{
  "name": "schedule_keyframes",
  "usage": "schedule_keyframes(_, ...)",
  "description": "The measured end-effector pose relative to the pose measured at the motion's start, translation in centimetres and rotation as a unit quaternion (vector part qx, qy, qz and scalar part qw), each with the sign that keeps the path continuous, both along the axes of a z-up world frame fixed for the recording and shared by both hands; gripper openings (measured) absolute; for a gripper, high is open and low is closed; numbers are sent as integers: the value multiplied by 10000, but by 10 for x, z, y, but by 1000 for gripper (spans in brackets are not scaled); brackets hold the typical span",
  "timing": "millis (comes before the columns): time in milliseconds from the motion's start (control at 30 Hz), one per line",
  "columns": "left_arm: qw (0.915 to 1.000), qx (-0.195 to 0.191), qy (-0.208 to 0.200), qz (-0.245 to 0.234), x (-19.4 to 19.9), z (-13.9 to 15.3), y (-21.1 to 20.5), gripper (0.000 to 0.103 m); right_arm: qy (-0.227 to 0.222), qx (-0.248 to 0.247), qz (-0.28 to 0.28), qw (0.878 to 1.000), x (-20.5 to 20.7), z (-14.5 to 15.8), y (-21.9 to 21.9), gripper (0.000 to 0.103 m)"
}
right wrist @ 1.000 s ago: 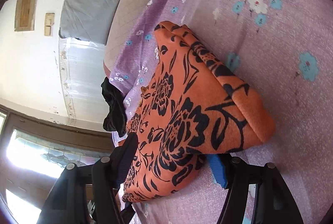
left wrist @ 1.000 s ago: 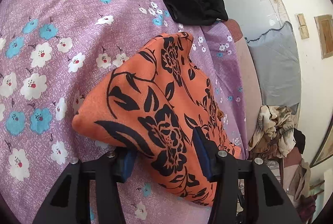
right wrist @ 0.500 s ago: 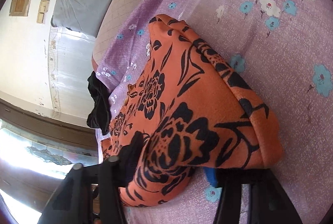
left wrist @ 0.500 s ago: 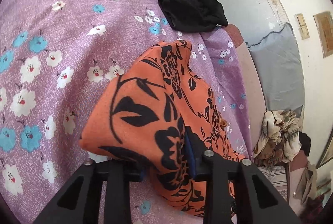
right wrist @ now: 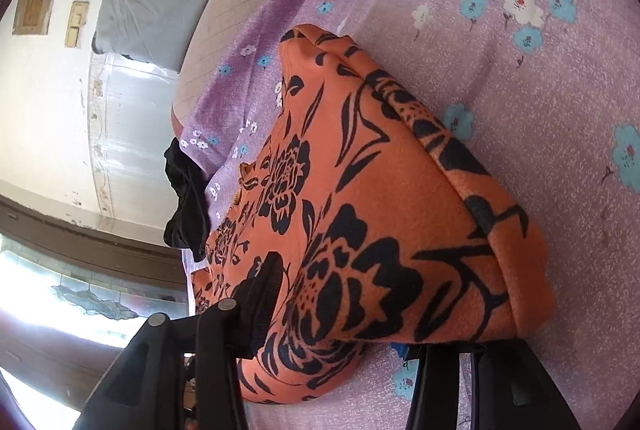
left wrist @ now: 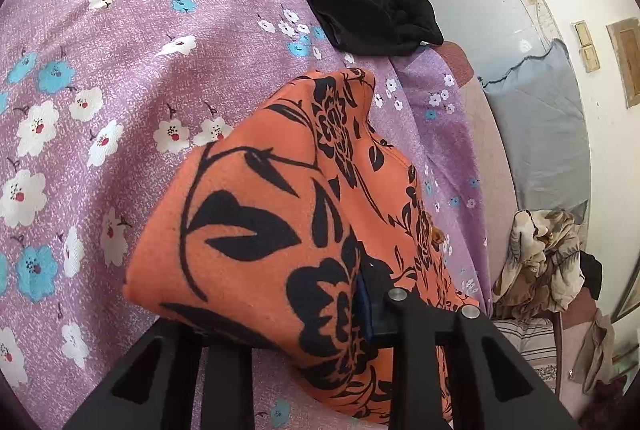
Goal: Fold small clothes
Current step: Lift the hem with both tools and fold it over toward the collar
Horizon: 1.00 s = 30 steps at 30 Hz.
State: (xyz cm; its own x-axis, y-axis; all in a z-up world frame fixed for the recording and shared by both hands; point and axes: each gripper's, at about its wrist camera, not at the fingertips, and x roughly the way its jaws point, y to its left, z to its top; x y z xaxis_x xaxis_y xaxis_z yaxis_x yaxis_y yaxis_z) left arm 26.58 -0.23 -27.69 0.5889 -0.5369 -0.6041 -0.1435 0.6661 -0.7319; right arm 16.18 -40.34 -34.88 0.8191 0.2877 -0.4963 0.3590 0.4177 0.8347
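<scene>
While my left gripper (left wrist: 304, 314) pinches the orange floral garment (left wrist: 256, 230) at lower centre of its view, my right gripper (right wrist: 340, 326) clamps the same cloth (right wrist: 380, 230) low in its frame; it lies folded on the purple floral bed sheet (left wrist: 120, 70); a black garment (left wrist: 368, 14) sits upper right.
</scene>
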Motion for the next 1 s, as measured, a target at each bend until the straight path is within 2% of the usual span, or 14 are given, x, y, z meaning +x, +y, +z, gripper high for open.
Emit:
schedule_keyframes(33,10000,17,-41,-26,0,2,-1,23,58,-207,30,9998,1,3,3,32)
schedule_keyframes(167,9996,-4,-257,-126,-4,17,-1,20,-144,-707,-22,9974,-7,23,10,21)
schedule_keyframes(267,9991,-7,-316,-265,-11,29,2,19,-294,-1215,-119,9921,-19,42,17,18)
schedule_keyframes(300,9990,-101,-315,-293,-14,32,5,19,-294,-1215,-119,9921,-19,42,17,17)
schedule_keyframes(367,9984,-251,-331,-387,-24,38,11,19,-388,-1574,-212,9865,-40,57,24,11)
schedule_keyframes(433,9979,-166,-397,-482,-37,45,15,19,-462,-1739,-270,9833,-59,66,27,10)
schedule_keyframes(500,9973,97,-439,-580,-48,49,15,19,-487,-1846,-211,9814,-73,72,26,9)
schedule_keyframes(633,9973,389,-172,-592,-44,28,13,21,-302,-1347,-83,9904,-80,53,12,9)
schedule_keyframes(733,9981,307,100,-517,-40,11,17,23,-12,-165,-110,9998,-78,13,-4,11)
schedule_keyframes(800,9984,268,171,-476,-40,7,19,29,-22,528,-199,9984,-80,-8,-11,25)
schedule_keyframes(833,9983,261,189,-476,-39,6,20,32,-22,718,-292,9970,-82,-14,-14,51)
schedule_keyframes(867,9982,264,230,-478,-39,5,20,39,-168,836,-408,9955,-84,-16,-17,60)
schedule_keyframes(1000,9988,49,344,-346,-36,0,22,43,-659,891,-673,9916,-84,-11,-25,64)
